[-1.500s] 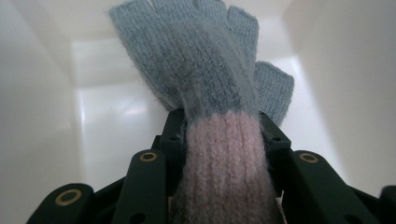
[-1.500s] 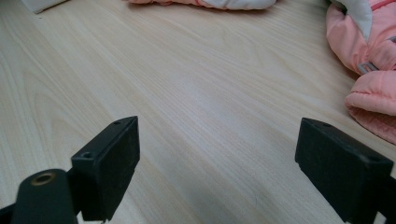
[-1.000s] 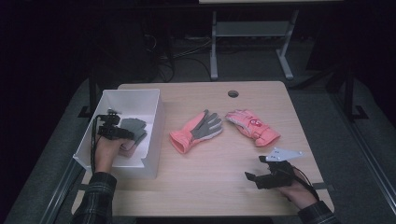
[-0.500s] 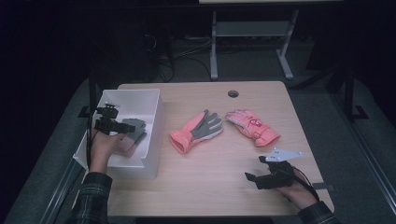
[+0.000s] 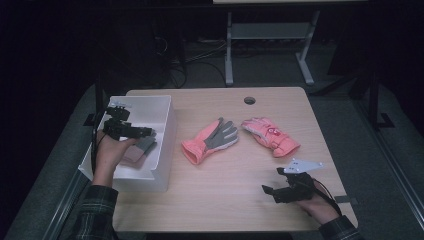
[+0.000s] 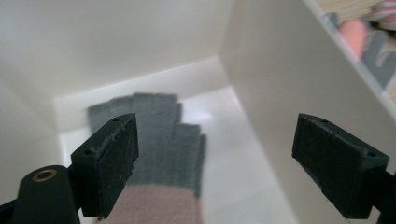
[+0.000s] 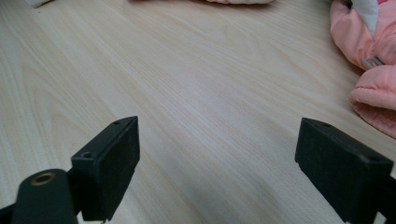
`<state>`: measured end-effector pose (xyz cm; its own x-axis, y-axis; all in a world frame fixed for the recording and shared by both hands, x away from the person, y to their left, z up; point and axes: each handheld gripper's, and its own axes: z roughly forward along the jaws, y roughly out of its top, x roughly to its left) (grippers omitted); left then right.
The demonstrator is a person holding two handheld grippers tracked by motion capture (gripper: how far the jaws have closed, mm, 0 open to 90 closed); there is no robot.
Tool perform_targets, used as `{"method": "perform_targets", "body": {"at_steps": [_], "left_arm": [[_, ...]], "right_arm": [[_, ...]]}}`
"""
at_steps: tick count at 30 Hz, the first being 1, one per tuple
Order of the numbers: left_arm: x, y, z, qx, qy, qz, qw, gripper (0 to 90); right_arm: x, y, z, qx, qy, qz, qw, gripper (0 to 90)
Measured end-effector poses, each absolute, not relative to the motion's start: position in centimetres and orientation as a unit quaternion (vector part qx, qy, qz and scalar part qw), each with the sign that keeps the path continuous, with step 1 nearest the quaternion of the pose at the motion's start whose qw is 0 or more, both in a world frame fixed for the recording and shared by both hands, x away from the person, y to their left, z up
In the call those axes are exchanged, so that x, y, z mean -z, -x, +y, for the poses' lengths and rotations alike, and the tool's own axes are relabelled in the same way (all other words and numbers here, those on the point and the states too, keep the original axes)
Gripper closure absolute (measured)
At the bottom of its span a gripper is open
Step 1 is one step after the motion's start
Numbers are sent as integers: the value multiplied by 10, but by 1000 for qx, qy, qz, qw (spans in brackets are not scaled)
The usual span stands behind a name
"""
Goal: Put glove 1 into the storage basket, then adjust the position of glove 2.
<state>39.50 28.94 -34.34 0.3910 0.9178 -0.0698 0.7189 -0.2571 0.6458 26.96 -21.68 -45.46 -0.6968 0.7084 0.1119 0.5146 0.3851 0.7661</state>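
My left gripper (image 6: 215,172) hangs wide open over the knit glove (image 6: 154,144) lying in the white bin (image 5: 165,135), left of frame (soft, light; I'd pinch the cuff). Right gripper (image 7: 217,172) open, empty.

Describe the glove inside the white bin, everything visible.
The glove looks knitted: grey fingers and palm, a dusty pink cuff. It lies flat on the floor of the white bin, fingers toward the far wall. The left hand-held gripper hangs above it, jaws wide and just opened, nothing between them.
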Motion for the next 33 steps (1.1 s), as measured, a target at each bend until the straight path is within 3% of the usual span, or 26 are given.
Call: {"method": "perform_targets", "body": {"at_steps": [10, 21, 26, 33], "left_arm": [[321, -395, 240, -158, -798, 476, 336, 149], [305, -390, 175, -145, -821, 419, 358, 228], [305, -390, 149, -136, -830, 399, 365, 349], [315, -390, 115, -130, -842, 374, 367, 610]], "right_arm": [[455, -268, -220, -412, -372, 823, 120, 135], [454, -267, -220, -414, -372, 822, 117, 135], [454, -266, -220, -414, -368, 824, 119, 135], [453, -265, -222, -415, -369, 823, 120, 135]]}}
